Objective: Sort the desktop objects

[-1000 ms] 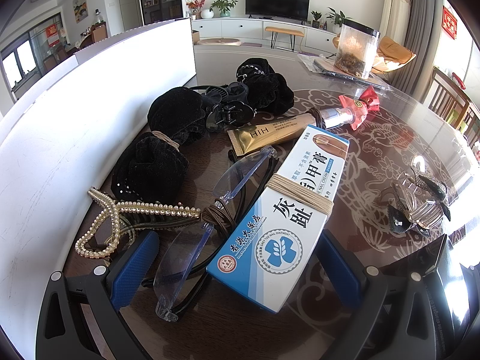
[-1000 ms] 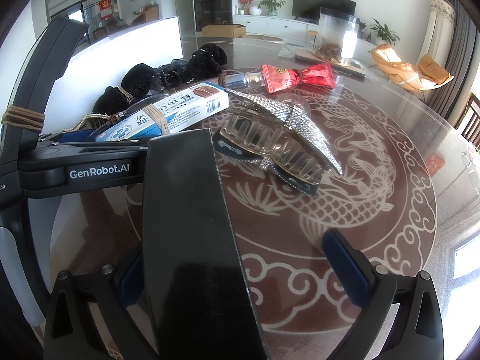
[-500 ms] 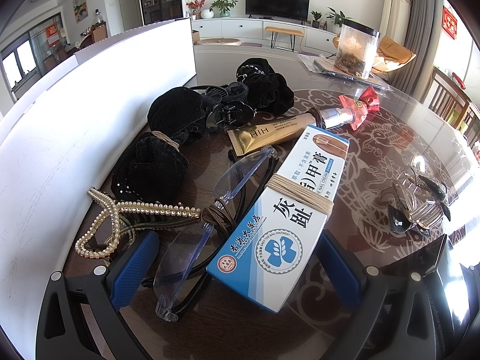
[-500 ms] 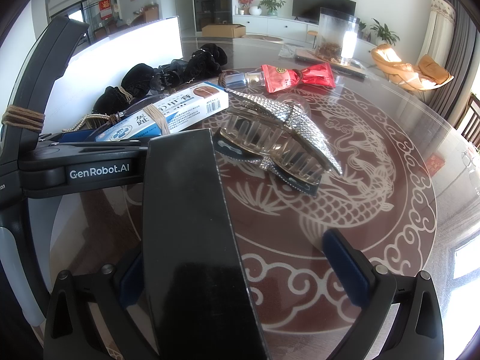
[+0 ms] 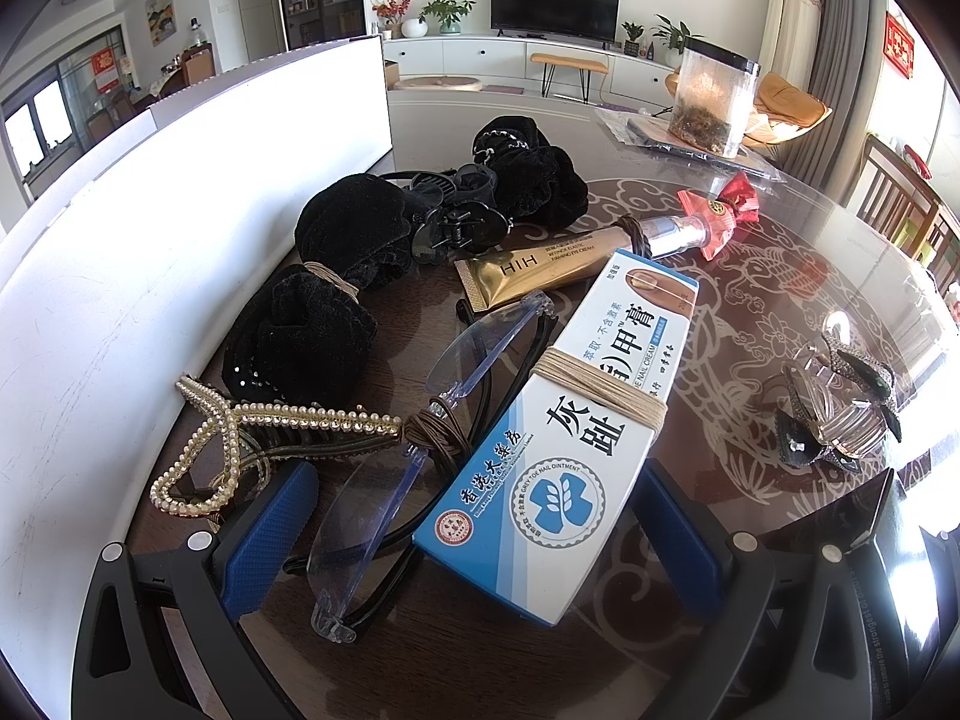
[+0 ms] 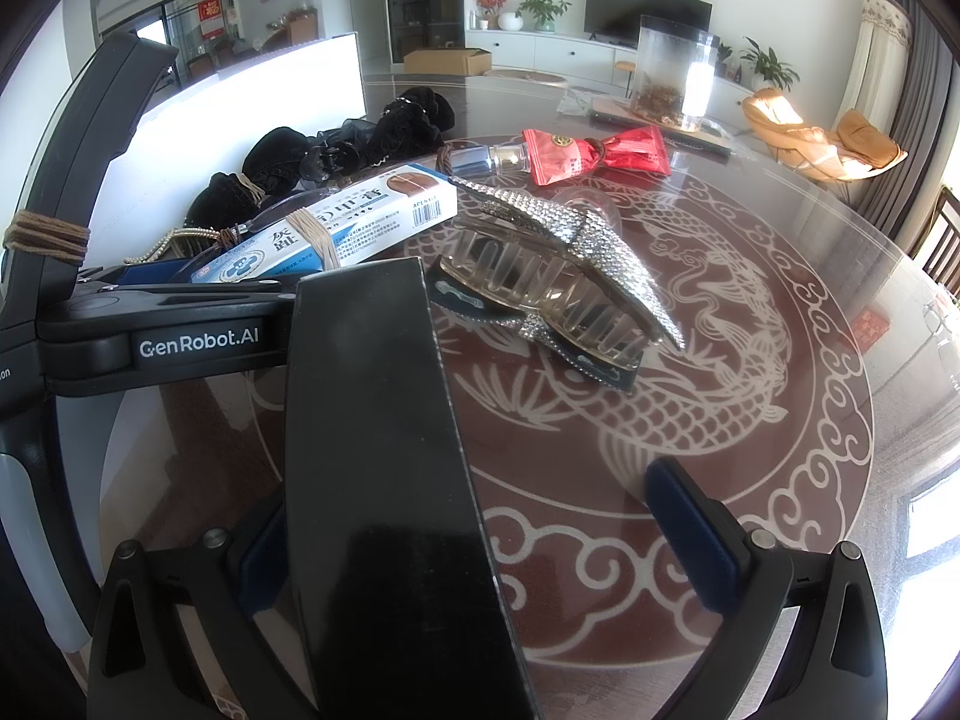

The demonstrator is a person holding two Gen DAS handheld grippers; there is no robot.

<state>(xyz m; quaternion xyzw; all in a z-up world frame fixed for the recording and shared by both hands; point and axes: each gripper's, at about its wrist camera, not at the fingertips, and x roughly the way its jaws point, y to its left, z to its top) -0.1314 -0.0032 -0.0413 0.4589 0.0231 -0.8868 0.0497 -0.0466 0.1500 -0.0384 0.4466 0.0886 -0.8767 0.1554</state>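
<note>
I'm sitting with my left gripper [image 5: 468, 534] wide apart, straddling the near ends of the clear glasses [image 5: 414, 450] and the ointment box [image 5: 576, 420], gripping nothing yet. Going left to right in that view: the pearl hair clip [image 5: 258, 432] is lying against the white board [image 5: 180, 228], beaded and bumpy, with a fuzzy black velvet scrunchie [image 5: 300, 336] just behind it. Then the glasses, thin slick plastic, are resting partly under the box, which is smooth card with a tan hair tie [image 5: 600, 381] wound round its middle. Past that the gold tube [image 5: 534, 270] is lying across the far end, and well off right is the rhinestone claw clip [image 5: 834, 408] on the glass table [image 5: 750, 312]. My right gripper [image 6: 480, 540] is also spread, though a flat glossy black box [image 6: 384, 480] is leaning by its left finger and I can't tell if it's touching. I'm thinking the box is the pick: I'd be closing across its narrow width, keeping clear of the glasses arm so it isn't dragged along.
</note>
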